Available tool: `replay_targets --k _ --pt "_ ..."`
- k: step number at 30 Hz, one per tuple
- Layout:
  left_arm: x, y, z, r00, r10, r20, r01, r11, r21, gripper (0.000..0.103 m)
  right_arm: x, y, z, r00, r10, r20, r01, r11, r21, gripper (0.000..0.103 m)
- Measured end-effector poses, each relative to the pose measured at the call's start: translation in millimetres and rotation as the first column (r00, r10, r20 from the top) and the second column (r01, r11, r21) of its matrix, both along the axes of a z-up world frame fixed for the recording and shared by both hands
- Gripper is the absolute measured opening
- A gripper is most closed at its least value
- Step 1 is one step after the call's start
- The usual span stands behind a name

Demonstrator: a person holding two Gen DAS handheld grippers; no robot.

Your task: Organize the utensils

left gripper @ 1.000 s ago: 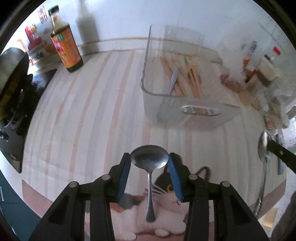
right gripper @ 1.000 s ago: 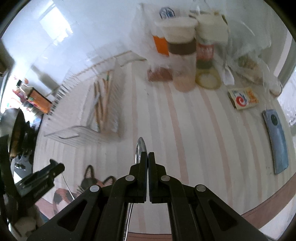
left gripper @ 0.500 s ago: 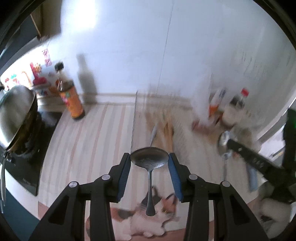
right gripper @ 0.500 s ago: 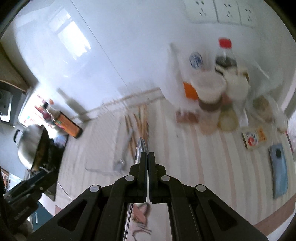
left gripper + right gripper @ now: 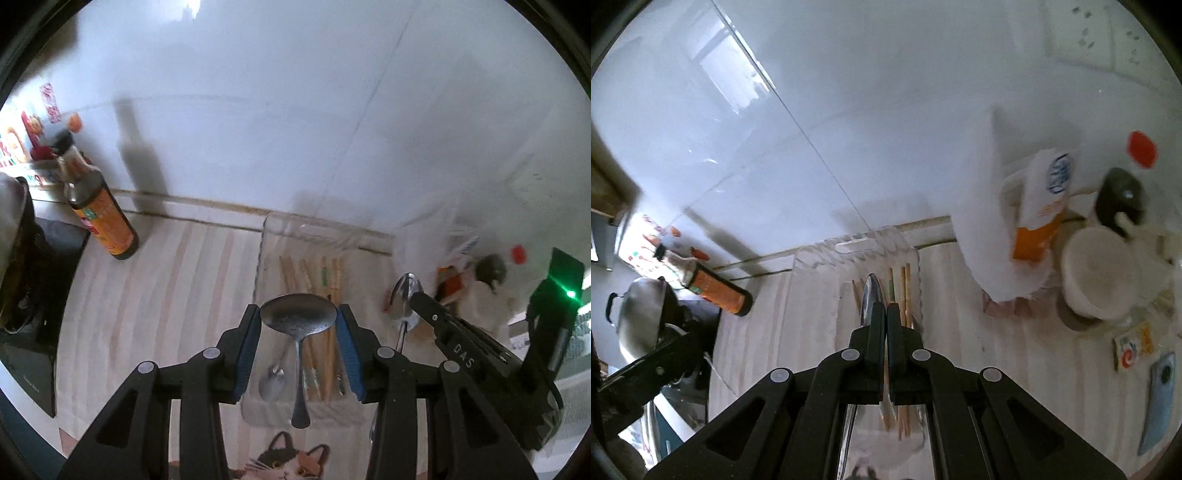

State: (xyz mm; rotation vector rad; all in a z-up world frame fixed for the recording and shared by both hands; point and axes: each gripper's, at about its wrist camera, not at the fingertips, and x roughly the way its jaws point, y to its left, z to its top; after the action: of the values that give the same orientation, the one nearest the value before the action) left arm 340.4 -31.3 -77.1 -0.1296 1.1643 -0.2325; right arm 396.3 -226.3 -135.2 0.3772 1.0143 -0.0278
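White wall tiles back a striped surface (image 5: 177, 295) in the left wrist view, with a sauce bottle (image 5: 98, 218) standing at the left and a clear plastic tray (image 5: 260, 280) farther right. Wooden chopsticks (image 5: 317, 277) and a small spoon (image 5: 273, 380) lie lengthwise inside the tray, which looks like the collecting place for the utensils. The left gripper (image 5: 298, 332) hangs above the tray with its blue-padded jaws partly apart, clamping the bowl of a metal spoon (image 5: 298, 321) by its two edges; the handle dangles down over the tray, probably so it can be lowered in alongside the others. To the right, the other gripper carries a second spoon (image 5: 405, 299) near the tray's right side.

From the right wrist view, the same tray (image 5: 820, 295) sits below against the wall, chopsticks (image 5: 905, 291) visible in it. The right gripper (image 5: 886, 321) has its jaws pressed nearly together, pinching that second spoon (image 5: 871, 295) edge-on, bowl pointing forward over the tray. Jars and packets (image 5: 1089, 273) crowd the surface to the right.
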Motion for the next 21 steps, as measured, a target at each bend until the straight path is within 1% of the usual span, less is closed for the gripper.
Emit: replay_targets --k 3,4,6,7,10,11,12,13,14,16,17,18,19,20,21 --pt "17 -5 -23 0.998 0.001 -0.058 0.000 1.000 0.024 0.038 15 4 -20 0.999 0.012 -0.035 -0.013 1.000 -0.022 0.001" --pt "22 -6 -33 0.996 -0.007 -0.091 0.009 1.000 0.030 0.039 17 5 -25 0.999 0.019 -0.044 -0.020 0.999 -0.028 0.001" --pt "27 -8 -45 0.989 -0.011 -0.146 0.018 0.999 0.046 0.039 20 9 -34 0.998 0.029 -0.055 -0.031 0.999 -0.035 0.001" --pt "29 -8 -47 0.988 -0.010 -0.157 0.018 0.999 0.049 0.039 22 9 -37 0.997 0.037 -0.061 -0.039 0.998 -0.039 0.001" --pt "27 -6 -50 0.989 0.000 -0.148 0.011 0.997 0.074 0.040 24 13 -46 0.994 0.063 -0.091 -0.066 0.997 -0.032 0.004" --pt "27 -6 -50 0.989 0.006 -0.147 0.007 0.996 0.086 0.046 23 13 -48 0.992 0.070 -0.101 -0.074 0.997 -0.037 0.007" --pt "26 -5 -49 0.989 0.013 -0.144 0.002 0.994 0.106 0.048 22 14 -48 0.992 0.071 -0.101 -0.076 0.996 -0.044 0.010" --pt "24 -4 -47 0.991 0.018 -0.131 -0.001 0.992 0.128 0.053 21 14 -48 0.992 0.075 -0.101 -0.080 0.995 -0.054 0.011" --pt "22 -4 -45 0.993 0.022 -0.116 -0.005 0.989 0.148 0.060 19 14 -47 0.992 0.075 -0.100 -0.082 0.995 -0.063 0.013" --pt "16 0 -40 0.996 0.034 -0.084 -0.019 0.985 0.173 0.063 11 13 -43 0.993 0.075 -0.095 -0.083 0.993 -0.084 0.023" --pt "12 1 -38 0.997 0.040 -0.070 -0.026 0.983 0.183 0.064 8 12 -41 0.993 0.071 -0.093 -0.080 0.992 -0.097 0.031" --pt "6 3 -36 0.997 0.048 -0.054 -0.036 0.980 0.198 0.067 5 11 -39 0.993 0.073 -0.089 -0.082 0.991 -0.105 0.035" --pt "3 5 -35 0.998 0.056 -0.041 -0.047 0.978 0.206 0.076 2 11 -36 0.993 0.075 -0.089 -0.085 0.990 -0.113 0.037" --pt "-1 7 -34 0.998 0.064 -0.023 -0.057 0.975 0.216 0.083 -3 10 -35 0.993 0.073 -0.090 -0.086 0.987 -0.139 0.043" --pt "-8 9 -33 0.998 0.071 0.002 -0.069 0.970 0.233 0.085 -9 10 -34 0.993 0.072 -0.093 -0.087 0.982 -0.167 0.051"
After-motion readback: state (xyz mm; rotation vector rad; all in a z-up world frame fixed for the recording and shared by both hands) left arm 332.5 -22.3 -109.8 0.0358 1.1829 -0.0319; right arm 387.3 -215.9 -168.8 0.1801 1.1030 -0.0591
